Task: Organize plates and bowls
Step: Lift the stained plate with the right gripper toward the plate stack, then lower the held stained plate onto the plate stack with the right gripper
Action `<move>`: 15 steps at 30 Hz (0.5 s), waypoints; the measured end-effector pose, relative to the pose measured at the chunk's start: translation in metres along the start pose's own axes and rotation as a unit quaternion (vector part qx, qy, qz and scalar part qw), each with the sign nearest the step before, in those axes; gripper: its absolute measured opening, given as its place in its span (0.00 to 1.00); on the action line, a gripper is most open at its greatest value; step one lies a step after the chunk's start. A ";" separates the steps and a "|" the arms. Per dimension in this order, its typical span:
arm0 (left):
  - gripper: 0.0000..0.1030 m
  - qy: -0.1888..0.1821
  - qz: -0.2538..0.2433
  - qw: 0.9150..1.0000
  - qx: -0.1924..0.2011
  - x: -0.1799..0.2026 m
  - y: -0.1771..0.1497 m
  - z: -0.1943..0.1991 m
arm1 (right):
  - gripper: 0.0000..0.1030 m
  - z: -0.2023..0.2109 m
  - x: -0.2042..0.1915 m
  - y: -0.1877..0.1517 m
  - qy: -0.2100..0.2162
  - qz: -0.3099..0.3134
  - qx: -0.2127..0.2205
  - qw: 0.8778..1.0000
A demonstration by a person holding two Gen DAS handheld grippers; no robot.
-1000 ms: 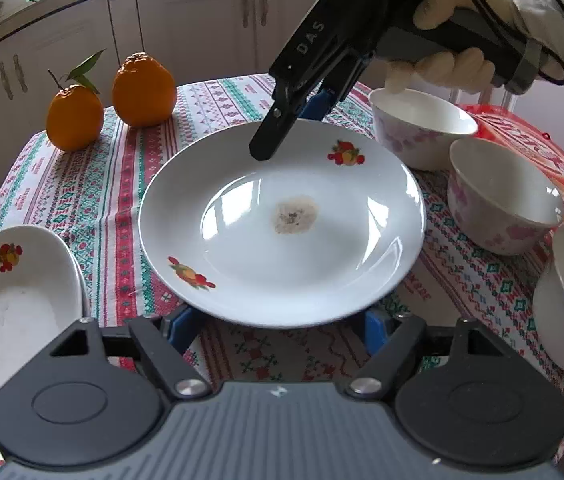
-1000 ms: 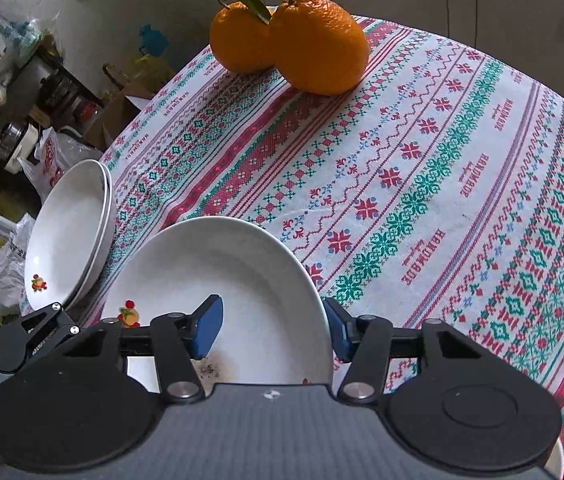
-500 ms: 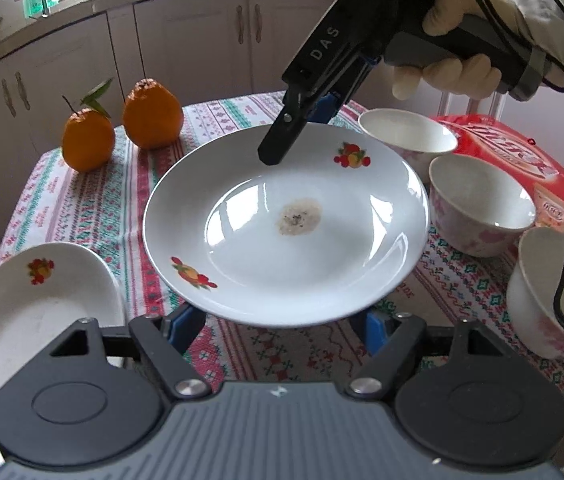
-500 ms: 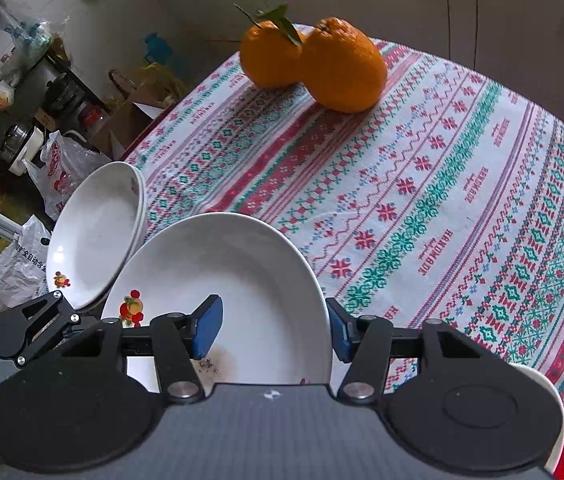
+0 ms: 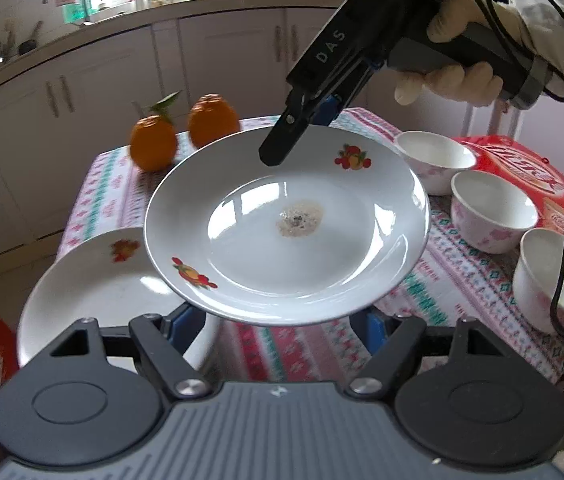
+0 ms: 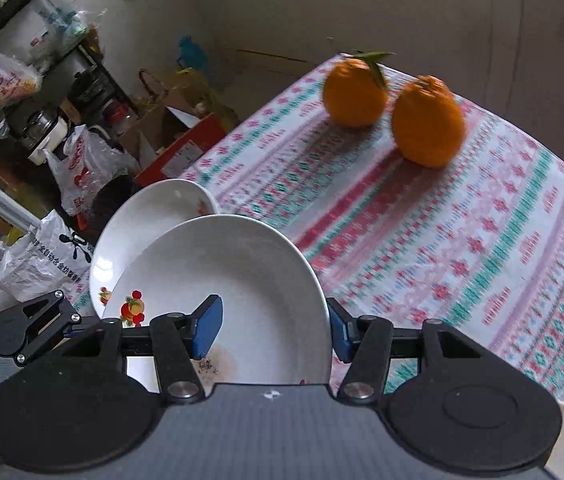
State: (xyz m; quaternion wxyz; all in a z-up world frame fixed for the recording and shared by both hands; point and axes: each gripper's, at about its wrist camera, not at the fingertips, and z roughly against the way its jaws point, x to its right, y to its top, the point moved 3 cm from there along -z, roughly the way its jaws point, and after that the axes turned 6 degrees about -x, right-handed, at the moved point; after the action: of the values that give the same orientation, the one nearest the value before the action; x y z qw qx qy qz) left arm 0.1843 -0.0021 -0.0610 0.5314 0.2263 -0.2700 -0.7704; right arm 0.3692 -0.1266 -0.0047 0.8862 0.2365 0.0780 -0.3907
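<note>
A white plate (image 5: 285,224) with fruit prints and a brown stain in its middle is held in the air above the table. My right gripper (image 5: 301,128) is shut on its far rim; in the right wrist view (image 6: 274,326) one blue pad lies on the plate (image 6: 242,280) and the other outside its rim. My left gripper (image 5: 282,324) is open, its blue pads under the near rim. More white plates (image 5: 94,284) are stacked at the table's left edge, also in the right wrist view (image 6: 142,220). Three pink-flowered bowls (image 5: 489,212) stand at the right.
Two oranges (image 5: 182,128) sit at the far side of the patterned tablecloth (image 6: 461,240). A red box (image 5: 529,176) lies behind the bowls. Kitchen cabinets stand beyond the table. Bags and clutter fill the floor left of the table (image 6: 42,160).
The held plate has risen well above the table and shifted toward the stacked plates at the left edge. Both grippers moved with it.
</note>
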 end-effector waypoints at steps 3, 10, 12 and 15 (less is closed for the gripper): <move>0.76 0.012 0.008 1.000 -0.001 -0.014 -0.008 0.008 | 0.59 -0.012 -0.015 0.010 0.009 0.011 -0.003 1.000; 0.76 0.040 0.034 0.999 -0.006 -0.045 -0.024 0.019 | 0.59 -0.043 -0.045 0.036 0.030 0.039 -0.015 0.999; 0.76 0.045 0.040 0.998 -0.009 -0.052 -0.029 0.021 | 0.59 -0.051 -0.051 0.042 0.036 0.043 -0.019 0.998; 0.76 0.051 0.046 0.998 -0.012 -0.060 -0.034 0.022 | 0.59 -0.064 -0.059 0.050 0.039 0.050 -0.027 0.998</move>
State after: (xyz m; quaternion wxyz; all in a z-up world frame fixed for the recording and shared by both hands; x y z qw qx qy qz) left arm 0.1672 0.0679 -0.0630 0.5819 0.2459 -0.2433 -0.7360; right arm 0.3684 -0.0288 -0.0237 0.9070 0.2310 0.1111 -0.3341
